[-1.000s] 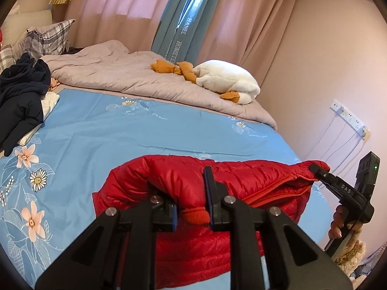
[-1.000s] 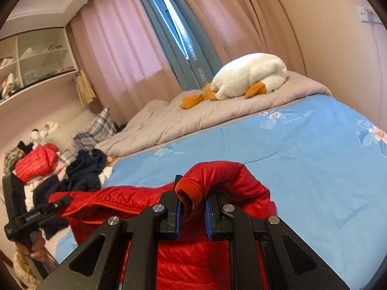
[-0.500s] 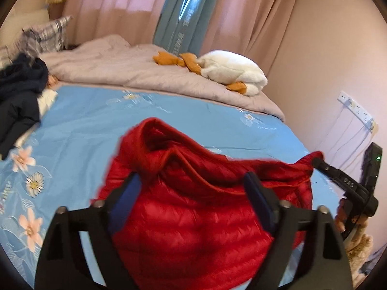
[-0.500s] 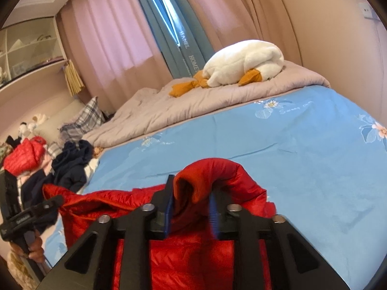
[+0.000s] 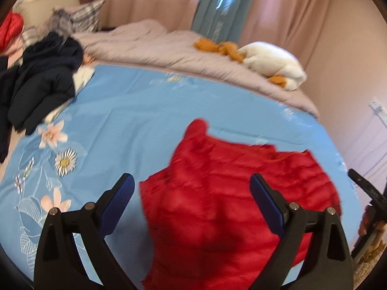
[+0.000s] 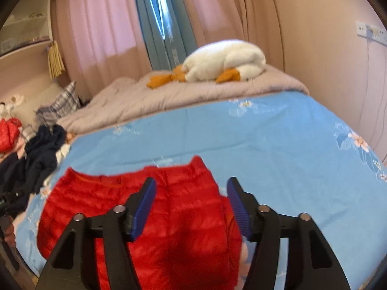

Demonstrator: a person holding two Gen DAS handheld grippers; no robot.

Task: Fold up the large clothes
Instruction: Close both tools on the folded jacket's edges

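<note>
A red quilted down jacket point(image 5: 232, 200) lies spread on the blue flowered bed sheet point(image 5: 135, 120), near the bed's front edge. My left gripper point(image 5: 191, 189) hovers over the jacket with its jaws wide open and nothing pinched. The same jacket point(image 6: 135, 207) shows in the right wrist view below my right gripper point(image 6: 191, 193), whose jaws are opening; the jacket lies under them, free of the blue pads point(image 6: 238, 205). At the far right of the left wrist view, a hand holds the other gripper's black body point(image 5: 370, 193).
A heap of dark navy clothes point(image 5: 41, 77) lies on the sheet's left side. A grey duvet point(image 5: 169, 48) with a white and orange plush goose point(image 5: 271, 62) covers the far end. Plaid pillows point(image 6: 60, 106) and another red garment point(image 6: 8, 133) sit at left. The wall point(image 6: 326, 60) is close on the right.
Both grippers have let go of the red jacket's raised fold, and their jaws have spread apart. The jacket has dropped flat onto the sheet. The left view has tilted further down.
</note>
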